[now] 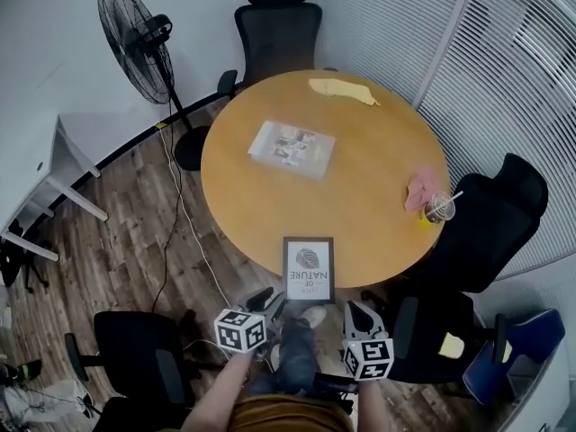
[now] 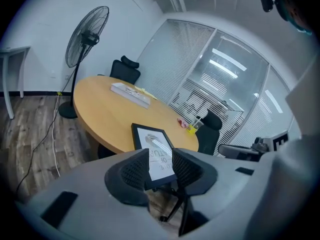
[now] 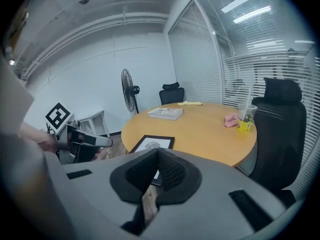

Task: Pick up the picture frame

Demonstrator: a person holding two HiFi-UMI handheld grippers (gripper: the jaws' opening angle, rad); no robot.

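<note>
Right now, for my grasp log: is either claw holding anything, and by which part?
Nothing is held. The left claw, open, faces the picture frame; the right claw is shut, empty.

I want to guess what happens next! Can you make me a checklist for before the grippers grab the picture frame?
1. Picture frame lies flat at the table's near edge: ok.
2. Nothing lies on the frame; the book and the cup are well away from it: ok.
3. Left gripper jaws apart, ready to pinch: ok.
4. Right gripper jaws apart: not ok, they are together.
5. Grippers at the frame: not ok, both are short of the table and hold nothing.
6. Frame pokes past the edge, so a jaw fits under it: cannot tell for sure, though it looks so.
</note>
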